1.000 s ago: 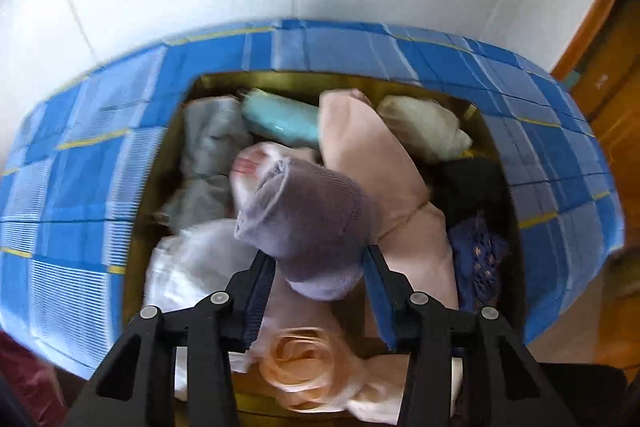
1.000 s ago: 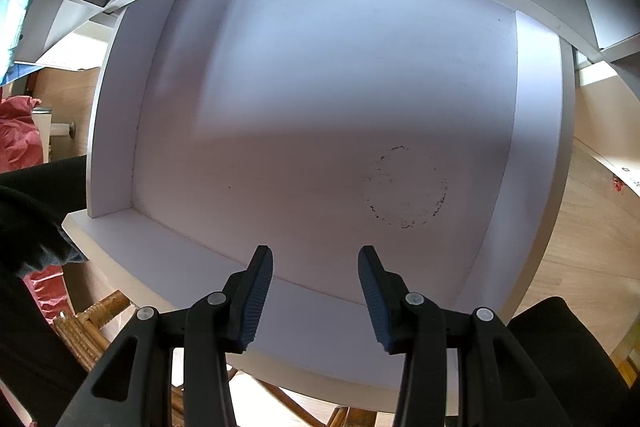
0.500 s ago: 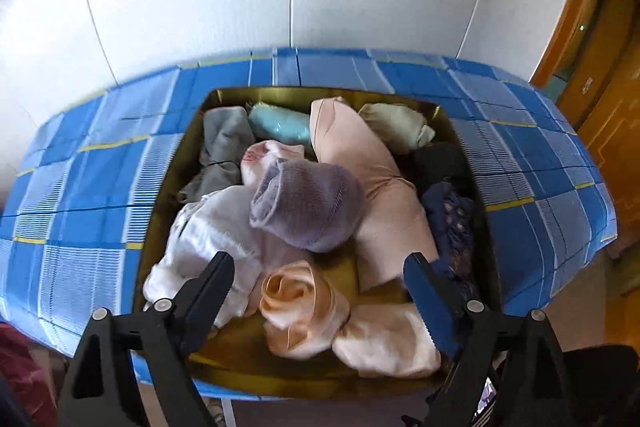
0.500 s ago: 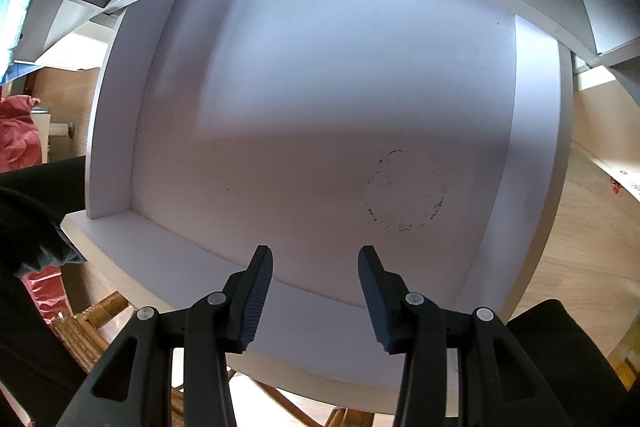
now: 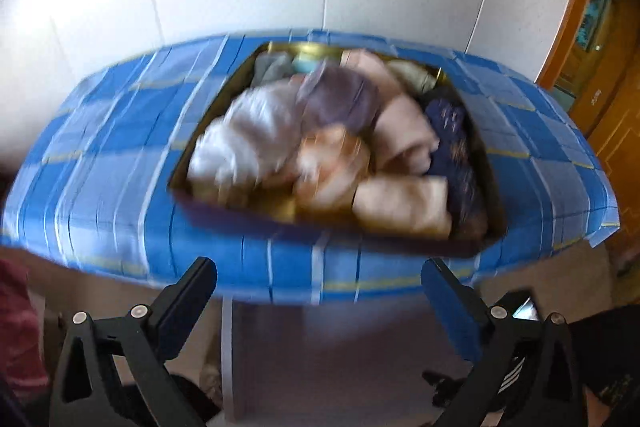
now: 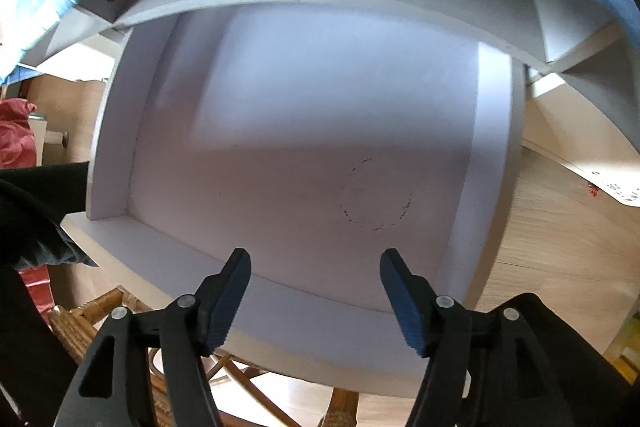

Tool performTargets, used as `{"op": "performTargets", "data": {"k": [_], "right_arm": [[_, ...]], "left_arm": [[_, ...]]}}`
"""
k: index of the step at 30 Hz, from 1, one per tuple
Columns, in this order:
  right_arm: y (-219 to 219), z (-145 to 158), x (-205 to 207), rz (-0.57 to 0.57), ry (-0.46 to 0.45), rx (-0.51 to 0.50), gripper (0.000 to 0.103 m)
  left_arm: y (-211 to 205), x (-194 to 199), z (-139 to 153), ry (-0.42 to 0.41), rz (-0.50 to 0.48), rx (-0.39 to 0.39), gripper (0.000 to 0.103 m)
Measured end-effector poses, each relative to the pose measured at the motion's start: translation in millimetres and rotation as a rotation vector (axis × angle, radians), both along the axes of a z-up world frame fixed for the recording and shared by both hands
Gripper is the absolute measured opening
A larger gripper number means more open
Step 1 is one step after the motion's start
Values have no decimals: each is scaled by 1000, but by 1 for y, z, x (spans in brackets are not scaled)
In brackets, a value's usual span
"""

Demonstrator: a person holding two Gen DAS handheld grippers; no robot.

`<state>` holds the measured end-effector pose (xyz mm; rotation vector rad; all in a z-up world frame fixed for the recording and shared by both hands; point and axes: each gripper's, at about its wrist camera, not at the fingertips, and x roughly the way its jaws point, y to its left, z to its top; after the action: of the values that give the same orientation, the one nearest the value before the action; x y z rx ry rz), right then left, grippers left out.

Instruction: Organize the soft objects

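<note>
Rolled cloths (image 5: 340, 139) in tray (image 5: 192, 163) — motion-blurred

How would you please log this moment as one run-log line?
left tool: open, empty | right tool: open, empty | purple knit roll: in gold tray

1. Table (image 5: 120, 187): covered by blue plaid cloth (image 5: 540, 155).
2. Tray (image 5: 224, 99): gold-lined, resting directly on the cloth, heaped with rolled soft garments (image 5: 256, 135).

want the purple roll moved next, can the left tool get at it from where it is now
Probably yes. The left tool is open and empty, back off the table edge, and the purple roll lies on top of the pile in the tray, nothing covering it. It needs to move forward first.
</note>
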<state>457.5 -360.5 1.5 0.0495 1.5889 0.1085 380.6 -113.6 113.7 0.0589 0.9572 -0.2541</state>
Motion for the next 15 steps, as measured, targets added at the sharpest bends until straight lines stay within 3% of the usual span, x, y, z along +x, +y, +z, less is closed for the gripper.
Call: {"op": "performTargets", "data": {"k": [6, 15], "right_arm": [[5, 30, -19, -3, -131, -35, 80], [25, 99, -51, -18, -408, -41, 81]], "left_arm": [[11, -35, -24, 31, 20, -16, 103], [10, -80, -7, -44, 0, 5, 103]]}}
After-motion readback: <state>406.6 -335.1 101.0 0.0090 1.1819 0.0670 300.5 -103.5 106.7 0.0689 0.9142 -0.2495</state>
